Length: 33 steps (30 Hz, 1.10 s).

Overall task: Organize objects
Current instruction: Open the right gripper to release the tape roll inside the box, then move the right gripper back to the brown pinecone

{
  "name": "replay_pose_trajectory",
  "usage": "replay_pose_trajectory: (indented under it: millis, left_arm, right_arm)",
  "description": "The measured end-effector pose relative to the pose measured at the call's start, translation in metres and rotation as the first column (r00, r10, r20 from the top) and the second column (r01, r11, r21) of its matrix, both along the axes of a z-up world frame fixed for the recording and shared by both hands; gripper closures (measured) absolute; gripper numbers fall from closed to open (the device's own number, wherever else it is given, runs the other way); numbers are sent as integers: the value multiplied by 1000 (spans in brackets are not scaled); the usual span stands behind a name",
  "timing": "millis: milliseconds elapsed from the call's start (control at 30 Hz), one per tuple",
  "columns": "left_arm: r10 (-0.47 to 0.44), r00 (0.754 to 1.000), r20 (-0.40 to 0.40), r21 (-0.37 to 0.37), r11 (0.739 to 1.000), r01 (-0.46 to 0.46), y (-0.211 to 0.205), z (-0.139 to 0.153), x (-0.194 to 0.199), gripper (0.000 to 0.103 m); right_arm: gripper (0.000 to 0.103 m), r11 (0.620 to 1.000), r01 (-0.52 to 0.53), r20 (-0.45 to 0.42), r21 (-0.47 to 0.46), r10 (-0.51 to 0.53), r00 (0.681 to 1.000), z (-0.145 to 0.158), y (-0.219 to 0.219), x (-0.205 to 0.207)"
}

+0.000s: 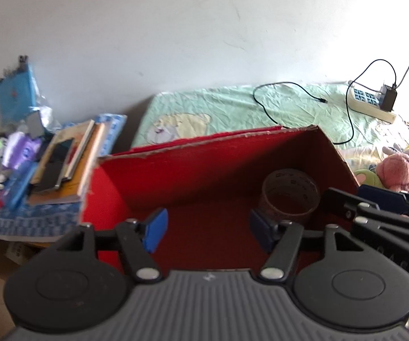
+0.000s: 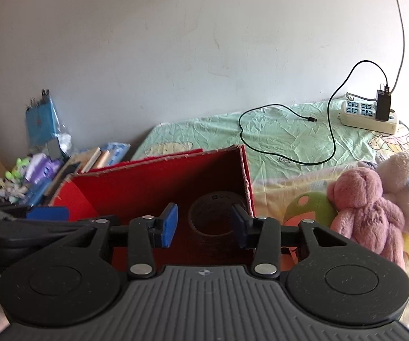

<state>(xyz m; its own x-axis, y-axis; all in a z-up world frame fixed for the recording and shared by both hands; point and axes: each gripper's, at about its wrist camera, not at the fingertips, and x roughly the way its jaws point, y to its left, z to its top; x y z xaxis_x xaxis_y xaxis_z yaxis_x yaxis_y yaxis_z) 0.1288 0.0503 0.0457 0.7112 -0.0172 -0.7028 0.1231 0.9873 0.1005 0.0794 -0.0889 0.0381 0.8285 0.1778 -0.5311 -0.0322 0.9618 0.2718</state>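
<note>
Left gripper, lower centre of its own view: blue pads spread apart with nothing between them, over the open red box. Right gripper, lower centre of its view: jaws parted, narrower than the left pair, gripping nothing; the tape roll shows through the gap between the pads but lies beyond them, on the box floor against the right-hand wall. In the left wrist view the same roll sits at centre right, in the box's far right corner, its near edge partly covered by the right-hand pad.

The right gripper enters the left view at the right edge, cut off by the frame; the left gripper likewise enters the right view at the left edge. Each box front wall is hidden behind the gripper bodies.

Left of the box, a stack of books and small packets, blurred in the left view. Right of the box, on the bedsheet: plush toys, a black cable, a power strip.
</note>
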Motion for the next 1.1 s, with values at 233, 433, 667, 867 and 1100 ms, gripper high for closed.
replay_pose_trajectory:
  millis: [233, 433, 667, 867, 1100]
  left_arm:
    - [40, 999, 26, 23, 999, -41, -2, 16, -34, 29]
    - [63, 996, 56, 26, 998, -65, -5, 24, -64, 22]
    - [87, 996, 36, 29, 996, -88, -11, 15, -91, 20]
    - [47, 999, -18, 2, 999, -47, -14, -2, -112, 19]
    - [-161, 982, -95, -119, 982, 150, -20, -26, -148, 18]
  right_arm:
    - [46, 1000, -19, 60, 9, 19, 998, 6, -8, -31]
    - [40, 997, -35, 32, 75, 33, 999, -1, -25, -47]
    - [40, 987, -49, -58, 152, 59, 997, -19, -39, -53]
    - [40, 971, -97, -143, 217, 130, 981, -41, -54, -61]
    - [40, 940, -92, -307, 330, 199, 930, -76, -74, -69]
